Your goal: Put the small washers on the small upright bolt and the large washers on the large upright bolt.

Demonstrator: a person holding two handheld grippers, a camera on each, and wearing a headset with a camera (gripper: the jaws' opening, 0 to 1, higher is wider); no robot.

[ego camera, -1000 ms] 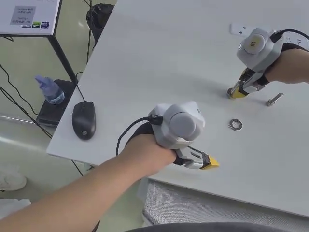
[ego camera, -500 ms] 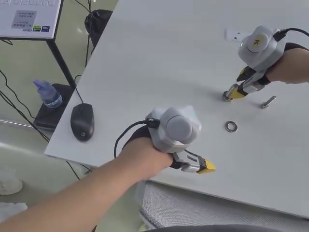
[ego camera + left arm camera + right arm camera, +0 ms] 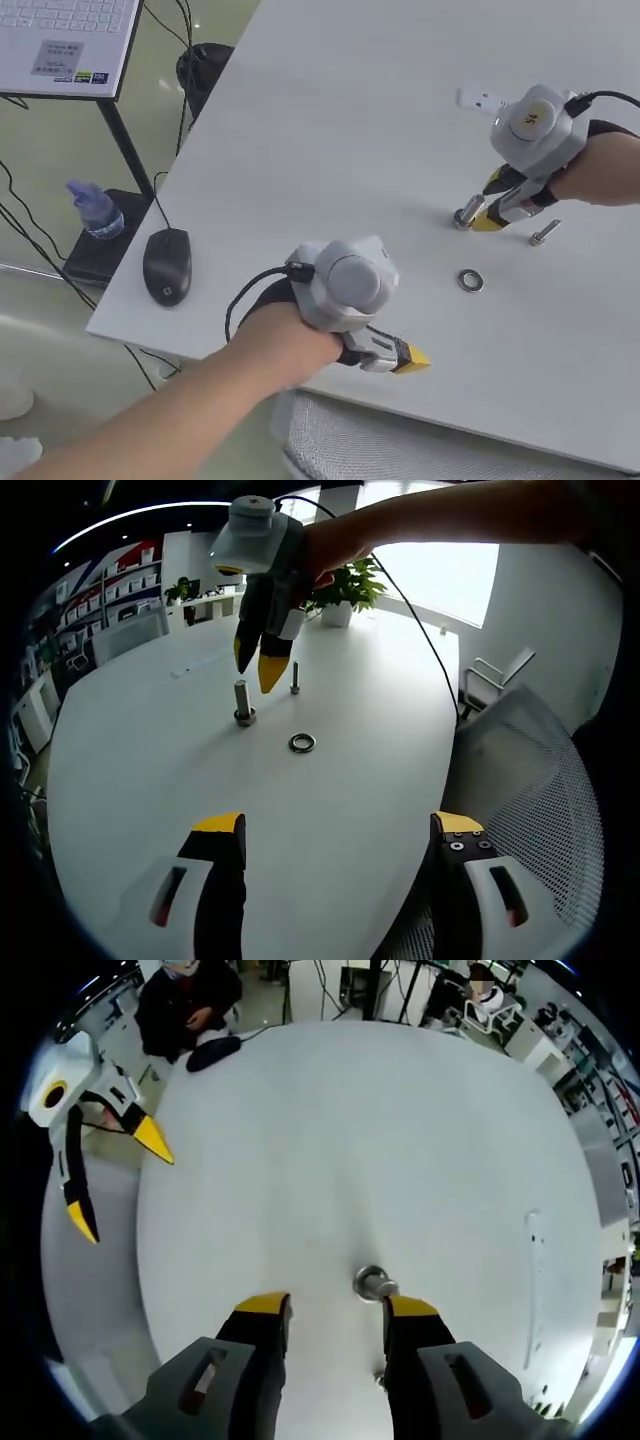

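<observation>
Head view, left to right. A laptop (image 3: 62,38) sits on a stand at the upper left. Below it are a bottle (image 3: 95,205) and, at the left edge of the white bench (image 3: 330,120), a black mouse (image 3: 166,265).

Lower centre: the left tool (image 3: 402,356) is near the bench's front edge. Its own view shows the jaws spread wide, released, with nothing between them.

Right of centre: one washer (image 3: 470,280) lies flat on the bench, well apart from both tools and near the two bolts.

Upper right: the large bolt (image 3: 463,215) stands upright. It has a wider base; I cannot tell whether that is the bolt's head or a washer. The right tool (image 3: 482,212) is just beside this bolt. In the right gripper view its jaws stand apart, released and empty, with the bolt beside the tip of one jaw.

Far right: the small bolt (image 3: 544,233) stands near the large one. It appears upright in the left gripper view.
</observation>
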